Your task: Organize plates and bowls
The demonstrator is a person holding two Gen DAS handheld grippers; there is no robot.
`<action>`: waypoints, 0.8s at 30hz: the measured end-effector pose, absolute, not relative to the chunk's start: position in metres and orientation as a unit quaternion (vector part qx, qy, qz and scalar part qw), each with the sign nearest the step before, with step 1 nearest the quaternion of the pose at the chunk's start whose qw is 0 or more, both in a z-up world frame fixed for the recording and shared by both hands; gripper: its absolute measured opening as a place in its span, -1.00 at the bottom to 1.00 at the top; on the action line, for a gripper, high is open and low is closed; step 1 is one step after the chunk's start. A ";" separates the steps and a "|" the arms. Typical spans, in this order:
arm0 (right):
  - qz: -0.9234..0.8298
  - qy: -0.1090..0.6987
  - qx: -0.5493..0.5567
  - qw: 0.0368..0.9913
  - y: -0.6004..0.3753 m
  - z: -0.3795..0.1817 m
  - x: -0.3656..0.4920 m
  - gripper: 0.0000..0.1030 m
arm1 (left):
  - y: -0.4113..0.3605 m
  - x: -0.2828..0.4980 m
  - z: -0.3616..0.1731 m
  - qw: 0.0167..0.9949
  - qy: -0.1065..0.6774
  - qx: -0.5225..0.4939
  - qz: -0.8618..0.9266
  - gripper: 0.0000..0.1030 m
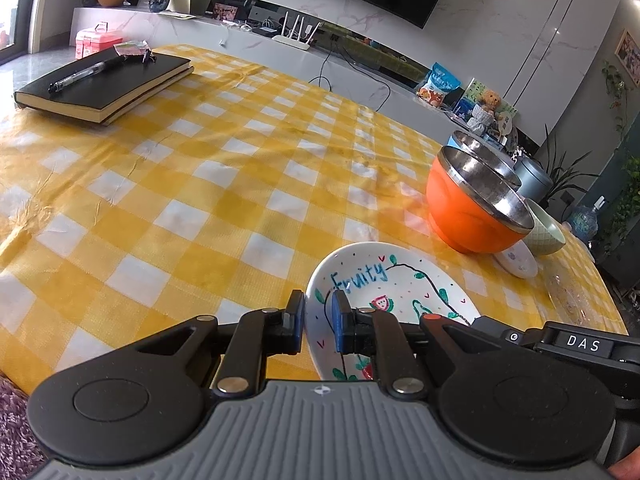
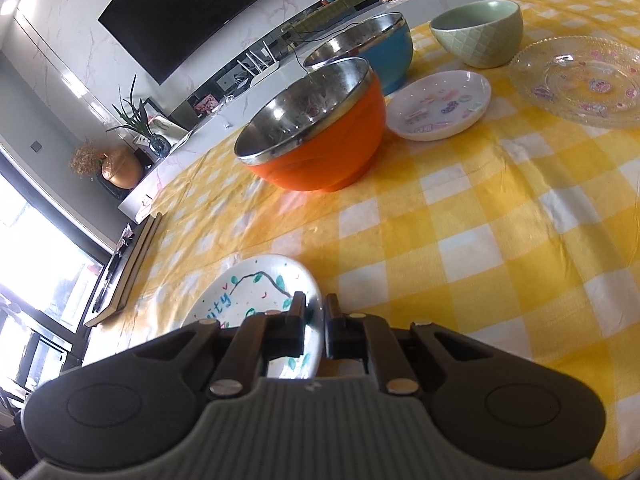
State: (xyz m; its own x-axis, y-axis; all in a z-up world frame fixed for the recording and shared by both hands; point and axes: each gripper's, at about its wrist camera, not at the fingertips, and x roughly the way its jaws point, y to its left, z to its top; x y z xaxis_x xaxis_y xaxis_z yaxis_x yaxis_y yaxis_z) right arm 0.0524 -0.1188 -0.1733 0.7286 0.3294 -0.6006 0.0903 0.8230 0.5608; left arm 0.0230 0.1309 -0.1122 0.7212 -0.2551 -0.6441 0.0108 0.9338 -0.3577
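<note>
A white painted plate marked "Fruity" (image 1: 394,284) lies at the table's near edge; it also shows in the right wrist view (image 2: 256,288). My left gripper (image 1: 318,320) is shut on its left rim. My right gripper (image 2: 316,324) is shut on its right rim. Beyond it stands an orange steel-lined bowl (image 1: 476,204) (image 2: 320,136), then a blue steel-lined bowl (image 1: 480,150) (image 2: 372,48), a green ceramic bowl (image 1: 546,226) (image 2: 480,32), a small white dish (image 1: 516,262) (image 2: 440,106) and a clear glass plate (image 1: 576,300) (image 2: 580,80).
The table wears a yellow checked cloth (image 1: 200,184). Two black notebooks with a pen (image 1: 104,84) lie at the far left, also seen in the right wrist view (image 2: 124,268). A TV cabinet (image 1: 280,40) stands behind the table.
</note>
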 end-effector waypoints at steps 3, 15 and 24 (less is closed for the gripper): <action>0.067 0.364 0.293 0.882 -0.120 -0.171 0.052 -0.76 | 0.131 0.023 -0.111 0.913 0.366 -0.166 -0.073 -0.69; 0.052 0.356 0.230 0.904 -0.129 -0.130 0.043 -0.16 | 0.106 0.020 -0.069 0.911 0.400 -0.087 -0.055 -0.56; 0.000 0.409 0.161 0.898 -0.165 -0.114 0.034 0.42 | 0.052 0.027 -0.052 0.873 0.477 -0.023 -0.098 -0.37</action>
State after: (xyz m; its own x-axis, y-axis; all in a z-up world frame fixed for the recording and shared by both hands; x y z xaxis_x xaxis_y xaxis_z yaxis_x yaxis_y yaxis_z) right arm 0.0340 -0.1647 -0.1137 0.6656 0.1326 -0.7345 0.1308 0.9481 0.2897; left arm 0.0274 0.0519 -0.0517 0.5253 -0.1935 -0.8286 0.1487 0.9797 -0.1345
